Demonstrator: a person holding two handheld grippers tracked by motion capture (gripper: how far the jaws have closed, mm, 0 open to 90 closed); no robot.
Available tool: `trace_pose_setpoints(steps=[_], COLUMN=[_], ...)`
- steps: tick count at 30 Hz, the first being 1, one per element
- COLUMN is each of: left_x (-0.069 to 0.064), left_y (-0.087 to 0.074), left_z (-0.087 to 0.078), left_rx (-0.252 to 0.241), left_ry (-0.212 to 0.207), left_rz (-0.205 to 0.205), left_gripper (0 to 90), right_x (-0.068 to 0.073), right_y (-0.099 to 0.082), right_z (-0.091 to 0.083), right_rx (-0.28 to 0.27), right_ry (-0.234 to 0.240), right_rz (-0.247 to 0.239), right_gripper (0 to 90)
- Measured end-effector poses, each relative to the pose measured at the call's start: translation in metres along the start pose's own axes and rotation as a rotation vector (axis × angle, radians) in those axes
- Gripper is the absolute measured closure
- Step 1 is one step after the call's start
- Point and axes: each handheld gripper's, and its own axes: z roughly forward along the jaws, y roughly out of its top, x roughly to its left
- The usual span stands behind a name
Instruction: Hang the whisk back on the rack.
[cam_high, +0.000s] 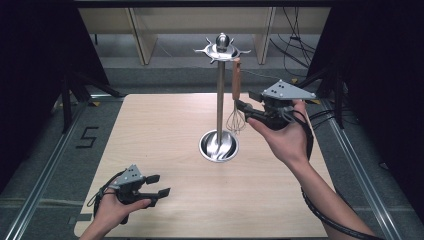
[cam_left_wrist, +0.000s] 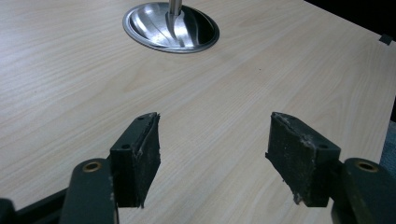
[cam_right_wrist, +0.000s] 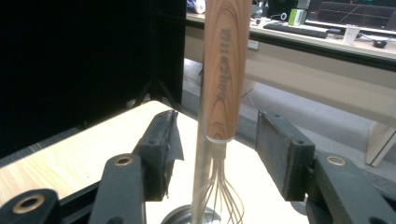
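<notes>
Between R tool (cam_right_wrist: 212, 140) pads: whisk (cam_right_wrist: 224, 74)

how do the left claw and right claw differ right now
The left claw sits low near the table's front left with only bare wood between its jaws; the right claw is raised beside the stand, its jaws straddling the hanging whisk without pressing it. Both are open.

Around my light wooden surface (cam_high: 165, 150) stand black curtains (cam_high: 35, 60). A taped number five (cam_high: 87, 136) marks the grey floor (cam_high: 45, 150); cables (cam_high: 295, 40) trail beyond, near a desk with monitors (cam_right_wrist: 345, 11).
</notes>
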Motion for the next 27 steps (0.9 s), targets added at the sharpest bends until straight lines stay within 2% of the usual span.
trace_pose_setpoints(steps=[7, 8, 11, 12, 13, 14, 15, 16, 17, 18, 19, 20, 21, 22, 23, 25, 26, 27], left_x=[0.001, 0.001, 0.000, 0.000, 0.000, 0.000, 0.000, 0.001, 0.000, 0.000, 0.000, 0.000, 0.000, 0.000, -0.001, 0.000, 0.000, 0.000], left_y=[-0.001, -0.001, -0.001, -0.001, -0.001, -0.002, -0.002, -0.002, -0.002, -0.002, -0.002, -0.003, -0.003, -0.003, -0.004, -0.003, -0.003, -0.004], left_z=[0.001, 0.001, 0.001, 0.001, 0.001, 0.001, 0.001, 0.001, 0.001, 0.001, 0.001, 0.002, 0.002, 0.003, 0.004, 0.004, 0.004, 0.004], left_rx=[0.002, 0.003, 0.004, -0.001, -0.001, 0.002, 0.002, -0.001, -0.001, -0.004, -0.004, 0.002, 0.002, 0.002, 0.002, 0.003, 0.004, 0.009], left_ry=[-0.007, -0.005, -0.004, -0.004, -0.004, -0.001, -0.001, -0.002, 0.001, 0.004, 0.004, 0.002, 0.002, 0.005, 0.009, 0.006, 0.006, 0.009], left_rz=[-0.004, -0.002, -0.003, -0.011, -0.011, -0.013, -0.013, -0.012, -0.014, -0.016, -0.016, -0.038, -0.038, -0.025, -0.042, -0.029, -0.028, -0.041], left_gripper=[33.4, 33.4, 33.4, 33.3, 33.3, 33.3, 33.3, 33.2, 33.2, 33.2, 33.2, 33.2, 33.2, 33.2, 33.2, 33.2, 33.2, 33.2], right_x=[-0.005, -0.006, -0.007, -0.008, -0.008, -0.009, -0.009, -0.011, -0.009, -0.010, -0.010, -0.011, -0.011, -0.014, -0.016, -0.015, -0.017, -0.018], right_y=[-0.012, -0.014, -0.022, -0.029, -0.029, -0.041, -0.041, -0.054, -0.063, -0.075, -0.075, -0.091, -0.091, -0.112, -0.121, -0.128, -0.142, -0.150], right_z=[-0.016, -0.020, -0.028, -0.034, -0.034, -0.038, -0.038, -0.043, -0.045, -0.048, -0.048, -0.050, -0.050, -0.052, -0.053, -0.053, -0.055, -0.055], right_rx=[0.018, 0.013, 0.028, 0.032, 0.032, 0.035, 0.035, 0.054, 0.066, 0.081, 0.081, 0.103, 0.103, 0.136, 0.141, 0.155, 0.206, 0.197], right_ry=[-0.016, -0.029, -0.029, -0.034, -0.034, -0.033, -0.033, -0.034, -0.039, -0.024, -0.024, -0.030, -0.030, -0.019, -0.015, -0.017, -0.014, -0.012], right_rz=[0.003, -0.003, 0.021, 0.015, 0.015, 0.023, 0.023, 0.015, 0.045, 0.057, 0.057, 0.074, 0.074, 0.081, 0.083, 0.098, 0.106, 0.126], right_gripper=[47.6, 47.6, 47.2, 47.1, 47.1, 46.9, 46.9, 46.9, 47.0, 47.1, 47.1, 47.1, 47.1, 47.3, 47.4, 47.5, 47.6, 47.6])
